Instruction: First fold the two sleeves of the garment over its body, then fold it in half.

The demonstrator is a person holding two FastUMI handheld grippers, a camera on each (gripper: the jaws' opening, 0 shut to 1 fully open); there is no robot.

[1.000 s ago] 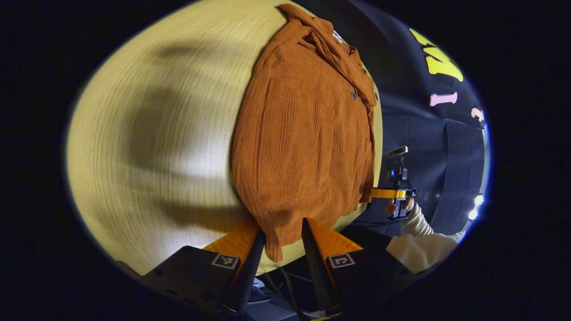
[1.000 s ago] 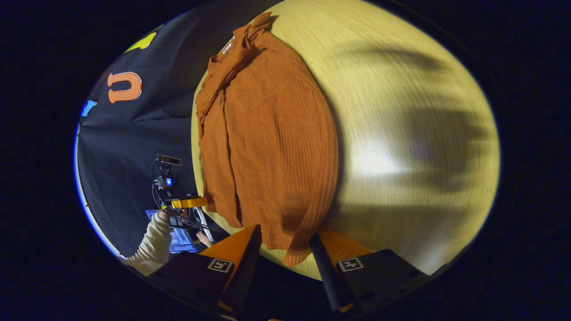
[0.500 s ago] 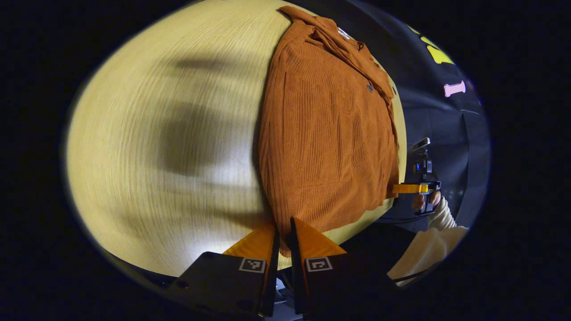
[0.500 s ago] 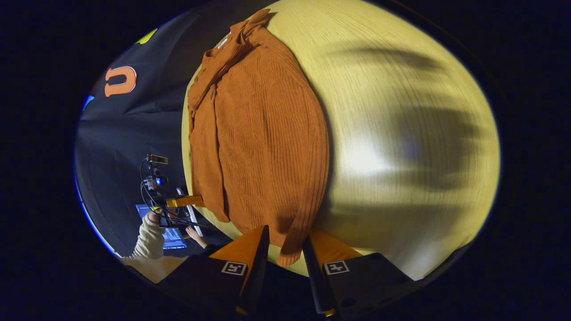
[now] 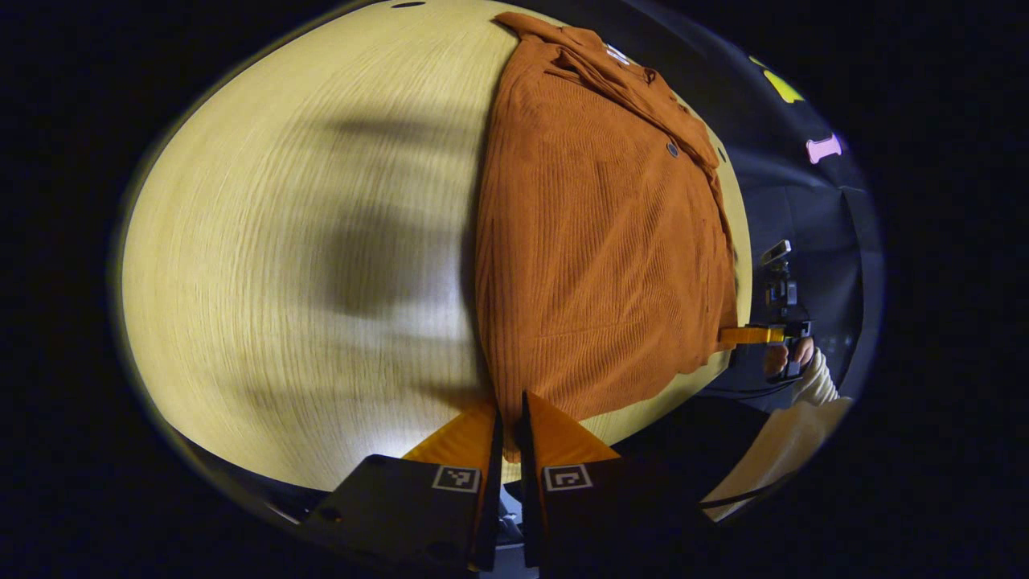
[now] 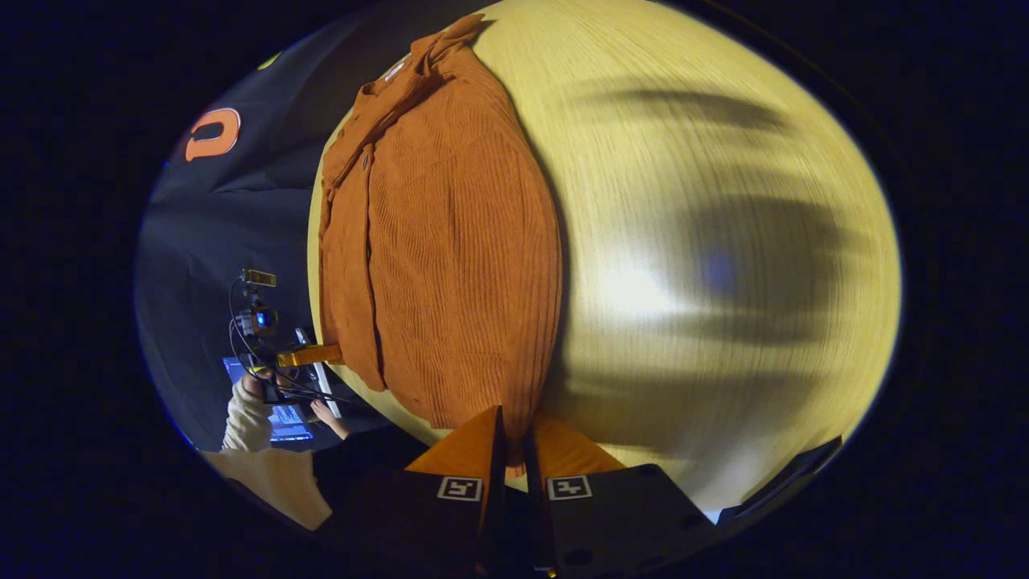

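Left gripper view has the left gripper (image 5: 510, 418) closed on the near hem corner of the rust-orange garment (image 5: 595, 241), both fingers pinching the cloth where it reaches the near edge of the round wooden table (image 5: 265, 265). In the right gripper view the right gripper (image 6: 514, 434) is likewise clamped on the hem's other corner at that near edge. The garment lies long and narrow, running from the near edge to the collar (image 5: 599, 68) at the far edge, close beside the table's side rim. No sleeve sticks out to either side, and a lengthwise flap lies over the front along the button line; so the sleeves appear to lie folded over the body already, though just how they are tucked is hard to make out. The body itself lies at full length, not halved. With both hem corners gripped, my reading is that the step in hand is the fold in half. That move would call for lifting both corners together and level, carrying the hem over the body toward the collar, and keeping the two hands evenly apart so the knit stays taut and the folded-in sleeves do not slip out. The hem should be set down square with the shoulders before either grip is let go.
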